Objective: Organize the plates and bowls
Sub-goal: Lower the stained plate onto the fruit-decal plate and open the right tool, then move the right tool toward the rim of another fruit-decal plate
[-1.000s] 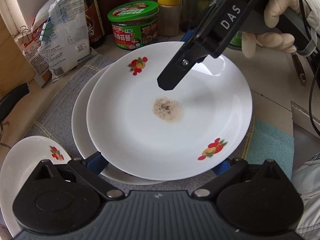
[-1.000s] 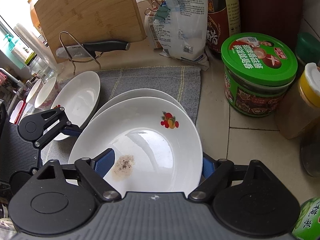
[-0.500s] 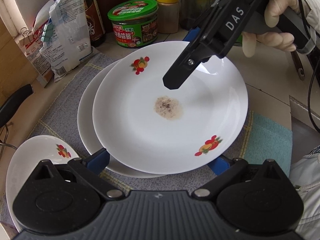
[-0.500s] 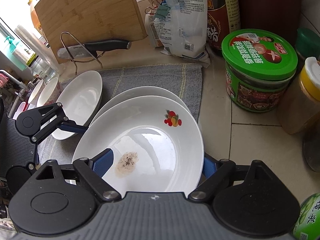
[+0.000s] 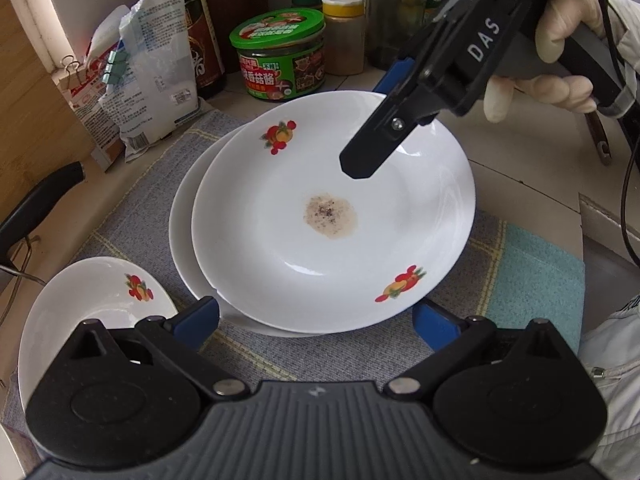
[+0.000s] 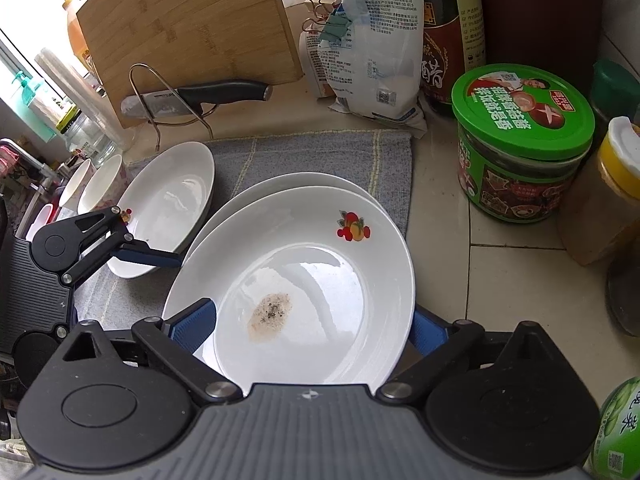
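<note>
Right at the right hand-held gripper (image 6: 310,324), the jaws are opening, spread wide either side of the top plate (image 6: 304,264), blue pads clear of its rim, so nothing is gripped there. That plate, white with fruit prints and a brownish peppery smear (image 6: 270,316) in its well, sits nested on a second plate (image 6: 256,190) directly beneath it, both on the grey cloth (image 6: 320,152) on the counter (image 6: 512,276). Judging by that, this stacking step looks finished: plate delivered, release under way. Off to the gripper's left, the left hand-held gripper (image 5: 316,322) waits at the stack's near edge with jaws wide and nothing between the pads. Just beyond it lies a third matching dish (image 6: 168,204), on its own and not yet stacked, and further left again two small bowls (image 6: 94,186) stand together near the sink side. So, by my reading, one dish and the bowls remain to sort. Far ahead stand a green-lidded jar (image 6: 520,140), a knife (image 6: 200,96) and a cutting board (image 6: 188,28), out of play.
</note>
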Demonstrator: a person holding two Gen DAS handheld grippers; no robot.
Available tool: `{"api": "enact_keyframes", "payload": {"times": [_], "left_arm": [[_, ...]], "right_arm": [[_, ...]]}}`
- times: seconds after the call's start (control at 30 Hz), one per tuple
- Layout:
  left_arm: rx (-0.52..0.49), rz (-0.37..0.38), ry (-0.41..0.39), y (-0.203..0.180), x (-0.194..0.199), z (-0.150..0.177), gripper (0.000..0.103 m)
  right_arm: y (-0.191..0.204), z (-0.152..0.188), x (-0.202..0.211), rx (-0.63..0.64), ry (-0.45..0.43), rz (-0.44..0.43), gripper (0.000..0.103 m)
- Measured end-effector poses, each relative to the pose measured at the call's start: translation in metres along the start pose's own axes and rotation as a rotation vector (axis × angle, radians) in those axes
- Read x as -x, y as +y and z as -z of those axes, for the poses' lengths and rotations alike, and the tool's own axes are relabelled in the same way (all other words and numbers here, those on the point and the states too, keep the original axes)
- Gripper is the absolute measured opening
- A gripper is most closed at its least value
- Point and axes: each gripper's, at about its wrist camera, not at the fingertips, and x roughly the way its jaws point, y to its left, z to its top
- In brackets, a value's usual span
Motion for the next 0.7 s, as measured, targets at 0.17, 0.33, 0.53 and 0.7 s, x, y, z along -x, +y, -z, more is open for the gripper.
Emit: {"api": "enact_keyframes", "payload": {"times": [0.17, 0.33, 0.53, 0.7], "left_arm": [[0.074, -0.022, -0.056, 0.0, 0.016, 0.007, 0.102], [0.145, -0.067, -0.134, 0.0, 0.035, 0.019, 0.102], [0.264, -0.173, -0.266, 0.0, 0.06, 0.042, 0.102], [0.37, -0.302, -0.322, 0.002, 0.075, 0.074, 0.102]], "right_arm": [[0.013, 0.002, -0.002, 0.018, -0.004, 0.08, 0.101], [0.019, 0.005, -0.008, 0.041, -0.026, 0.12, 0.101], [0.044, 0.01, -0.001, 0.114, -0.139, 0.237, 0.103], [0.08, 0.019, -0.002, 0.176, -0.248, 0.347, 0.103]]}}
